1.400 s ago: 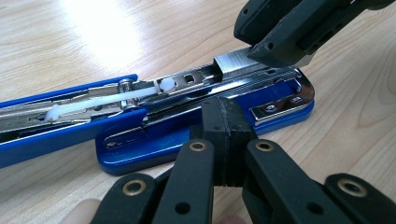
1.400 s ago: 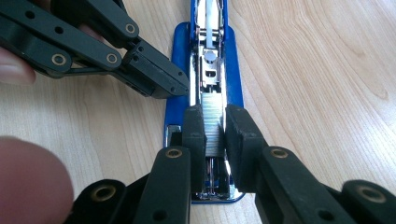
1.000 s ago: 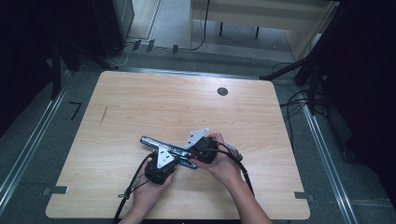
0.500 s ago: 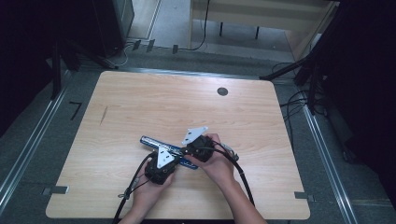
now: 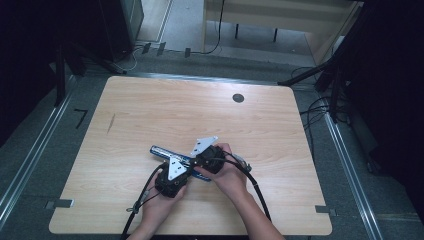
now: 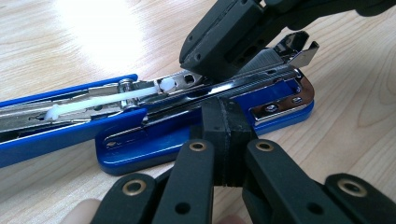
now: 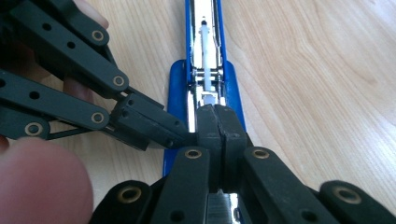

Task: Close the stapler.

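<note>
Both claws are closed: my left claw [image 6: 223, 140] presses against the open blue stapler [image 6: 196, 135], my right claw [image 7: 217, 135] on its staple rail. I'd hold the base steady and press gently, straight down.

The stapler [image 6: 196, 140] at centre frame is bright blue with a silver metal channel and a white pusher rod [image 6: 102, 100]. Both grippers' fingers [image 6: 226, 135] are matte black with brass-coloured rivets. The desk [image 5: 150, 115] is pale wood grain.
</note>
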`<state>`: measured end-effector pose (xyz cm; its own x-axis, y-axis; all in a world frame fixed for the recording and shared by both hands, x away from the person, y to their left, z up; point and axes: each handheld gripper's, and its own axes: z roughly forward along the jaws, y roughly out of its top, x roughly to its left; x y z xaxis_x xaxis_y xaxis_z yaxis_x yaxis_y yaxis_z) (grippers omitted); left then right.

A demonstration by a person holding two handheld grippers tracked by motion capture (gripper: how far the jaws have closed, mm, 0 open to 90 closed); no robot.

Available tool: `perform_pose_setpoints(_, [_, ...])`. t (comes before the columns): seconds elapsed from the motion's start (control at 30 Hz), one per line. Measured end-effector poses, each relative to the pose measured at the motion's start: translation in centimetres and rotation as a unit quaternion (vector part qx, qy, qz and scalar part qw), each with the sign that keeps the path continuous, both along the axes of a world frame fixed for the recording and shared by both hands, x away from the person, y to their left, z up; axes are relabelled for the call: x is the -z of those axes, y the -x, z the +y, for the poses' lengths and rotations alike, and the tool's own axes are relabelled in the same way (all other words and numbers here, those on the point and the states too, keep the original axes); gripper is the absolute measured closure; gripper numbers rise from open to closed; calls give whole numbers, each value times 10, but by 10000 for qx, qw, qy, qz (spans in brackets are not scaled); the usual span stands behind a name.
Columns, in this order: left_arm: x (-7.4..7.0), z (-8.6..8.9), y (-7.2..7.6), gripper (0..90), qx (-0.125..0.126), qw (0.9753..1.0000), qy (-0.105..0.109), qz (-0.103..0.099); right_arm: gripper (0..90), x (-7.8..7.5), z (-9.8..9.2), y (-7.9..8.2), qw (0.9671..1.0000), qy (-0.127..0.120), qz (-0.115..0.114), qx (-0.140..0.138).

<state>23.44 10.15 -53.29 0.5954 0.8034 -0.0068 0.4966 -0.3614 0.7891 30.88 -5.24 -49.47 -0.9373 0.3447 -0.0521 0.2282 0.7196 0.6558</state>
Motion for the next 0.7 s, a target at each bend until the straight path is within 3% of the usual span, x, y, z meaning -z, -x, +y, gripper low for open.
perform_pose_setpoints(0.23, [0, 1, -1, 900, 16, 10000, 36, 37, 900, 0, -4, 2, 10000, 9, 8, 39])
perform_pose_setpoints(0.37, [0, 6, -3, 900, -10, 9995, 244, 196, 900, 0, -9, 4, 10000, 8, 14, 62])
perform_pose_setpoints(0.63, [-3, 18, -5, 900, -67, 9987, 441, 243, 900, -1, -15, 5, 9999, 9, -14, 100])
perform_pose_setpoints(0.7, [-4, 23, -5, 900, -141, 9991, 347, 212, 900, -3, -16, 4, 9999, -52, 4, 131])
